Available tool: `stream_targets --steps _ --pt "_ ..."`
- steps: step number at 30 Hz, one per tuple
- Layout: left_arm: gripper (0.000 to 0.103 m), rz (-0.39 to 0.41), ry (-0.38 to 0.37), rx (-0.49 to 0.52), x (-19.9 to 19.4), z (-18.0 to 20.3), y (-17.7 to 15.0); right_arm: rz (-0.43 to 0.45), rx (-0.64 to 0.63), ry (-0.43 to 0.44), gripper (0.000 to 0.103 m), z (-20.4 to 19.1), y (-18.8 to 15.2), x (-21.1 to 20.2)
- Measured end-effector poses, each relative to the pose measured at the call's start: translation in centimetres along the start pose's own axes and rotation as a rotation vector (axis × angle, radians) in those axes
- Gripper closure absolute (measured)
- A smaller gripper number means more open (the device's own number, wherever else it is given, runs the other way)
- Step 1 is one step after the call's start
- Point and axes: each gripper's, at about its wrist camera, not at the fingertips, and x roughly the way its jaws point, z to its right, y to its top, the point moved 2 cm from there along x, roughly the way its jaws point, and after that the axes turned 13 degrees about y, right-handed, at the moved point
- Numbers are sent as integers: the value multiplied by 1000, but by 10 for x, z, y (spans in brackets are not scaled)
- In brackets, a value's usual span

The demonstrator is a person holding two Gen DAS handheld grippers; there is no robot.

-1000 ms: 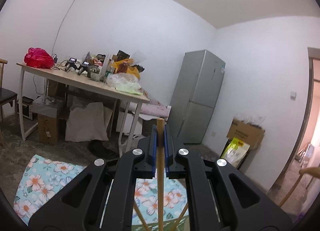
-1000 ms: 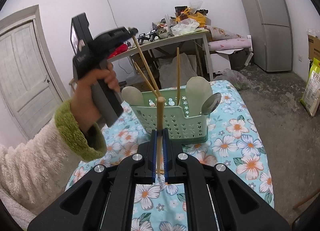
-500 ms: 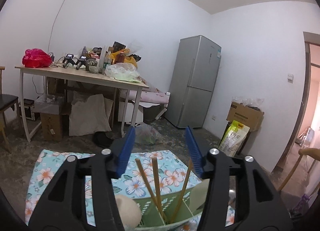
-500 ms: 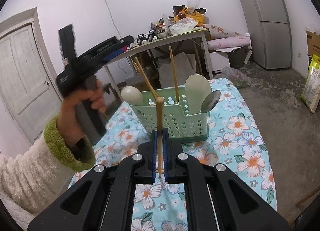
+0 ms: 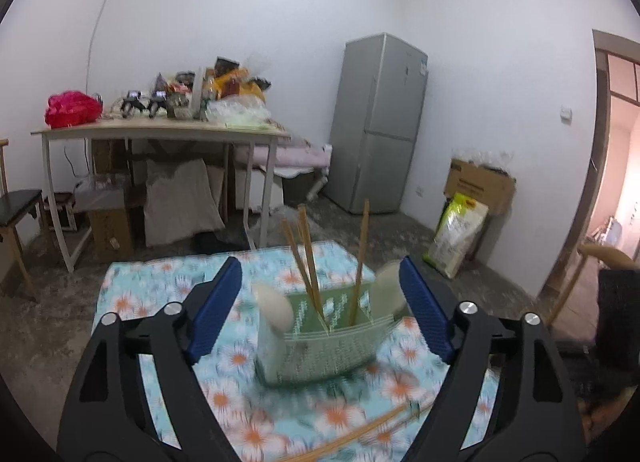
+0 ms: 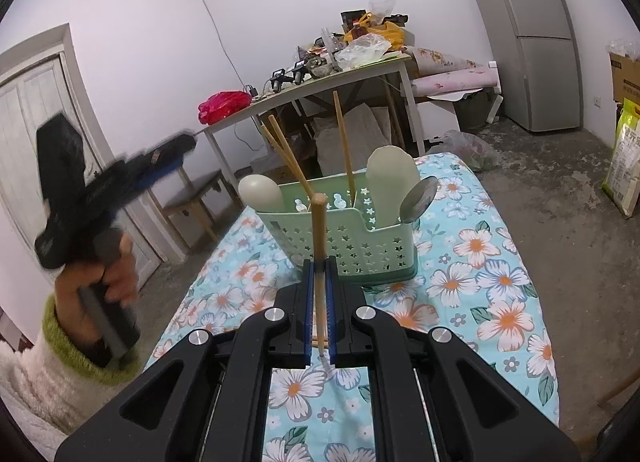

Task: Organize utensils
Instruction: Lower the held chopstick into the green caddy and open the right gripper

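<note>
A green perforated utensil basket [image 6: 356,238] stands on the flowered tablecloth [image 6: 480,282]; it also shows in the left wrist view [image 5: 332,346]. It holds three wooden chopsticks [image 6: 344,146], two pale spoons [image 6: 390,178] and a metal spoon [image 6: 418,198]. My right gripper [image 6: 319,266] is shut on a wooden chopstick [image 6: 319,230], upright, just in front of the basket. My left gripper [image 5: 320,302] is open and empty, above and behind the basket; in the right wrist view it is blurred at the left [image 6: 160,162]. Loose chopsticks [image 5: 360,430] lie on the cloth.
A cluttered desk [image 5: 160,130] stands behind with a red bag [image 5: 72,108] on it. A grey fridge [image 5: 380,122] is at the back right, a cardboard box [image 5: 480,182] and a sack [image 5: 456,238] beside it. A chair [image 5: 20,206] is at the left.
My left gripper let go of its chopstick into the basket, opened, and is drawing back and tilting down. My right gripper has stayed shut on its chopstick near the basket.
</note>
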Motion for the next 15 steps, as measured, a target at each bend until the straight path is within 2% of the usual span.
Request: stream_targets --steps 9,15 --pt "19 -107 64 -16 -13 -23 -48 2 -3 6 97 -3 1 3" --pt "17 -145 117 -46 -15 -34 -61 10 -6 23 97 -5 5 2"
